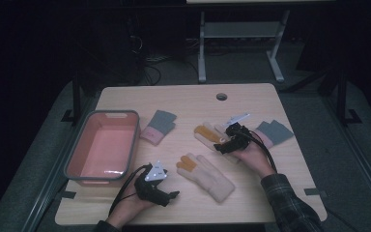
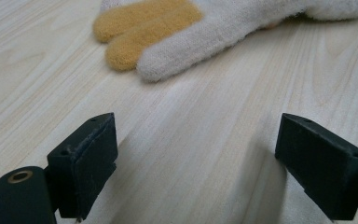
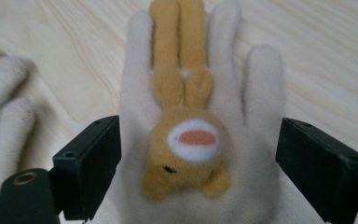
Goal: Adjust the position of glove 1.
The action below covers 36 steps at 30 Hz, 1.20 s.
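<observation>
At 6 o'clock of the high view, nearest the camera, the left gripper (image 1: 173,195) is held low over the wooden table (image 1: 193,104). Its jaws stand wide apart with only bare wood between them. In the left gripper view the near glove (image 2: 214,32) lies ahead at 12 o'clock, its orange fingertips pointing to 9 o'clock, apart from the jaws.

The near glove is cream and lies at the centre of the table. The far glove (image 1: 211,134) lies just beyond it, toward 1 o'clock. The right gripper (image 1: 221,148) is over this far glove. Its jaws are open, one on each side of the glove's palm; whether they touch it I cannot tell. An orange animal face (image 3: 186,149) is sewn on the palm.

A pink basin (image 1: 101,145) stands at 9 o'clock. A pink and grey glove (image 1: 158,126) lies just beside it, another (image 1: 273,131) at 3 o'clock.
</observation>
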Motion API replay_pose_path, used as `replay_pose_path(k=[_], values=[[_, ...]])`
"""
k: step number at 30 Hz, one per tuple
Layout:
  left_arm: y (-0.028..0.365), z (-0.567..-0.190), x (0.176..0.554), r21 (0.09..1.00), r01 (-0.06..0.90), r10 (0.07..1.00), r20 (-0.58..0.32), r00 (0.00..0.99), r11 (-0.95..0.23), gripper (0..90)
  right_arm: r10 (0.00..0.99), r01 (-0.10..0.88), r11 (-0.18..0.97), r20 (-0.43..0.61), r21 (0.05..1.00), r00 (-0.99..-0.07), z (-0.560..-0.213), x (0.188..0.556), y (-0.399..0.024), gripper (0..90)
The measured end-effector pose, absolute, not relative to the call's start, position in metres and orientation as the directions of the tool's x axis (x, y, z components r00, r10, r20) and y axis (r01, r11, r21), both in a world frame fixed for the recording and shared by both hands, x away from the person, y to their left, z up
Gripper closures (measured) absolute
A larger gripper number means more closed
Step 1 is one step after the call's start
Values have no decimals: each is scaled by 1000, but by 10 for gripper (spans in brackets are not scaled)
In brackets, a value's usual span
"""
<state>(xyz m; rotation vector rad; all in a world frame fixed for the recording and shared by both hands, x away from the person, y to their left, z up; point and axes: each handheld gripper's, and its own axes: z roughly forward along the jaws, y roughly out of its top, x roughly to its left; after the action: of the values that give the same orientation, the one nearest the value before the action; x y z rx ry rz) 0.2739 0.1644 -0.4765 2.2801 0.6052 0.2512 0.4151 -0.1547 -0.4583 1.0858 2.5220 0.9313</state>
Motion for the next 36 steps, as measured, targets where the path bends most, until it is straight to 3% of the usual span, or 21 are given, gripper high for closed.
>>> replay_pose_path(k=[9,19,36], values=[[164,-477,274,715,351,496,-7,868,-605,121,709,563,531,32,633,-705,-467,415,-159,316],[164,-477,274,716,350,496,-5,868,-604,121,693,542,538,28,645,-721,-465,411,-166,657],[164,-477,274,717,349,495,-7,869,-603,121,689,549,481,92,684,-719,-428,395,-177,668]])
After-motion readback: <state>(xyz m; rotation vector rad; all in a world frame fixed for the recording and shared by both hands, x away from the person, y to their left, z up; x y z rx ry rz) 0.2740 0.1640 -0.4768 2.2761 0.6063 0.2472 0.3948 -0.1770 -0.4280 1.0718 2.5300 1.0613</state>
